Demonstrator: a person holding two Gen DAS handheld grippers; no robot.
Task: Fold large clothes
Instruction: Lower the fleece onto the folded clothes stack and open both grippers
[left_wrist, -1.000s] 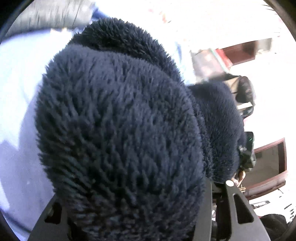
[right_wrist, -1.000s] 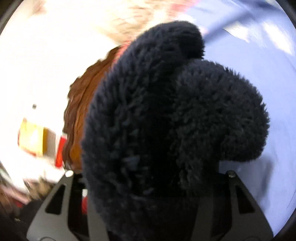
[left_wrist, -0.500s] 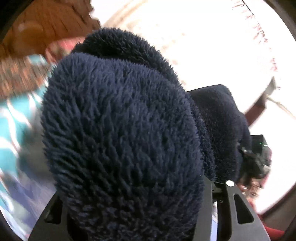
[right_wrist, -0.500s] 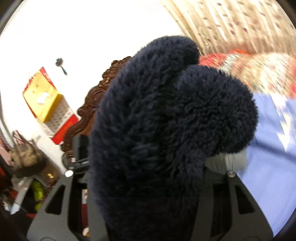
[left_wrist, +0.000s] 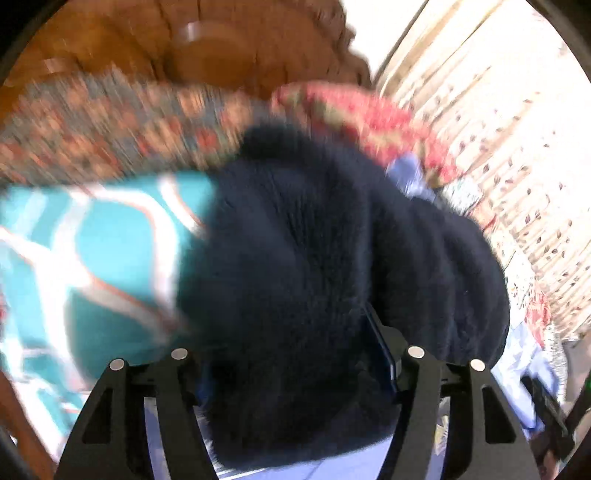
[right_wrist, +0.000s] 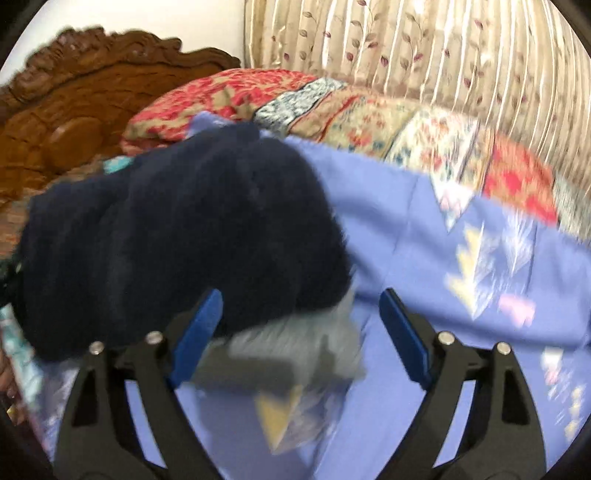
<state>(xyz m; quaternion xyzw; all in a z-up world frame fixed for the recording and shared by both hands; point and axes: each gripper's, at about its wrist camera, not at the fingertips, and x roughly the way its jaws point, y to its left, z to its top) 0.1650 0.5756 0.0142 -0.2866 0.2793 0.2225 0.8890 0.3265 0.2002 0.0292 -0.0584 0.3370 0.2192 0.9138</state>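
Half a second ago both claws pinched the dark navy fluffy fleece garment (right_wrist: 177, 236). Now the right gripper (right_wrist: 301, 332) stands wide, the fleece dropped onto the lavender patterned bedsheet (right_wrist: 461, 295). The left gripper (left_wrist: 295, 354) also looks spread, fleece bunched loosely between its fingers, so this fold seems laid down.

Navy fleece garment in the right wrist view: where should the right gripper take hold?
Take the navy fleece garment by its grey edge strip, coming forward over the blue sheet. That strip is thin and faces the open right gripper, between its jaws; the bulk behind is bunched thick.

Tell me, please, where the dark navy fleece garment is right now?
The navy fleece lies left of centre in the right wrist view, on the blue bedsheet, below the carved headboard.
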